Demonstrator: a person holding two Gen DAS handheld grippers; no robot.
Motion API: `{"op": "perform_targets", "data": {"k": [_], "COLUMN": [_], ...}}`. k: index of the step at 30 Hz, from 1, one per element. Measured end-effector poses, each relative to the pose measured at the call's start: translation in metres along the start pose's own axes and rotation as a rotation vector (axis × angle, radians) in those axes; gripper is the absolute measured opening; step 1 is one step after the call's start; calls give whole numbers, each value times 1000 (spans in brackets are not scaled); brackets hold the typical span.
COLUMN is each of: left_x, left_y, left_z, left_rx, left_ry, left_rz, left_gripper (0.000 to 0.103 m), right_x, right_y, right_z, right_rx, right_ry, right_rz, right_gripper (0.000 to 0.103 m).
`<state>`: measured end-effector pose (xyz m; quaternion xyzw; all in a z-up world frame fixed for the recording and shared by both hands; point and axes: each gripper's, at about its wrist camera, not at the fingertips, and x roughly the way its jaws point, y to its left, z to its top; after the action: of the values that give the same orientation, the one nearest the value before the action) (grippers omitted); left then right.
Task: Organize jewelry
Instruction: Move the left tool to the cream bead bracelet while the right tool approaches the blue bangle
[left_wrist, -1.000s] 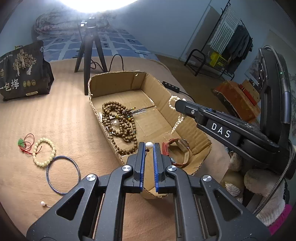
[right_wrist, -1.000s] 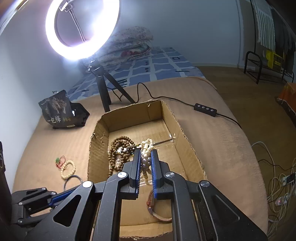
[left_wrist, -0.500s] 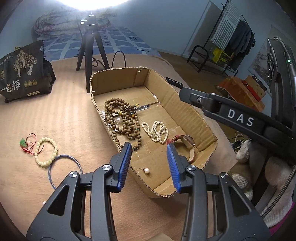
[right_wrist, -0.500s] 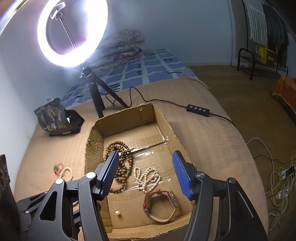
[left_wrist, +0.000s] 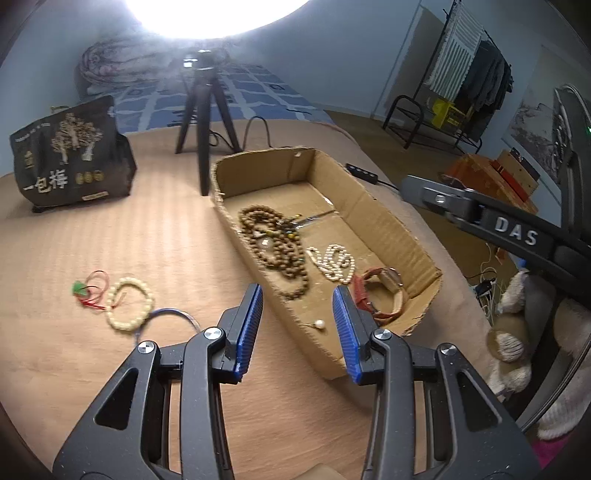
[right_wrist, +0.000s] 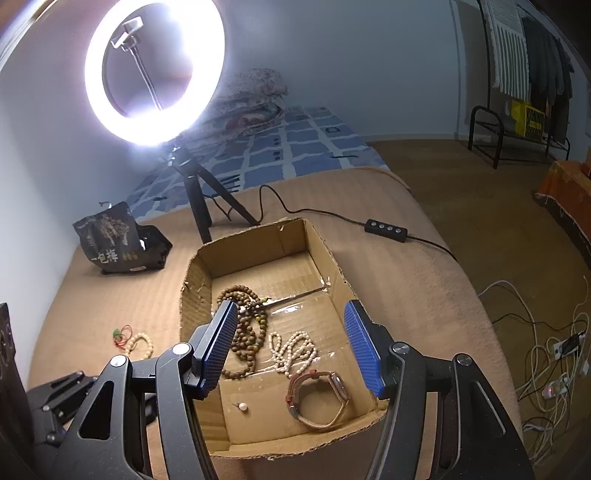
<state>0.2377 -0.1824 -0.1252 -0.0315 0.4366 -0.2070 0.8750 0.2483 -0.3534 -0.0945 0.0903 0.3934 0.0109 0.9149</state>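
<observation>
An open cardboard box (left_wrist: 384, 218) (right_wrist: 199, 280) lies on the tan bed cover. Inside are a brown wooden bead necklace (left_wrist: 273, 247) (right_wrist: 247, 328), a white pearl strand (left_wrist: 334, 260) (right_wrist: 293, 350), a brown-strap watch (left_wrist: 382, 291) (right_wrist: 319, 395) and a small pearl earring (left_wrist: 318, 324) (right_wrist: 242, 407). Left of the box lie a cream bead bracelet (left_wrist: 129, 304) (right_wrist: 142, 343), a red cord with a green charm (left_wrist: 88, 290) and a thin blue bangle (left_wrist: 168, 317). My left gripper (left_wrist: 297, 317) is open and empty above the box's near corner. My right gripper (right_wrist: 291, 339) is open and empty above the box.
A ring light on a black tripod (left_wrist: 203, 122) (right_wrist: 195, 199) stands behind the box, its cable and switch (right_wrist: 386, 230) running right. A black snack bag (left_wrist: 70, 155) (right_wrist: 118, 240) sits at the far left. Loose cables (right_wrist: 546, 362) lie on the floor right.
Both grippers opened: the left let go of the pearl earring and the right let go of the pearl strand, which now lie in the box. Both have since drawn back and up.
</observation>
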Motion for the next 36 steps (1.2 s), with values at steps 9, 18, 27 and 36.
{"op": "perform_targets", "data": {"k": [9, 18, 27, 36], "left_x": [-19, -35, -47, -39], "left_y": [36, 79, 134, 187], "left_z": [2, 2, 1, -7], "left_rx": [-31, -79, -136, -219], "left_ry": [-22, -37, -49, -25], "left_rz": [54, 110, 174, 215], "left_gripper": [40, 40, 40, 40], "right_x": [-13, -22, -14, 10], "right_y": [19, 56, 102, 141], "right_z": [0, -6, -26, -53], "right_rx": [-43, -128, -253, -334], "right_ry": [-17, -22, 24, 112], "right_rz": [18, 78, 147, 229], "right_gripper": [59, 60, 60, 68]}}
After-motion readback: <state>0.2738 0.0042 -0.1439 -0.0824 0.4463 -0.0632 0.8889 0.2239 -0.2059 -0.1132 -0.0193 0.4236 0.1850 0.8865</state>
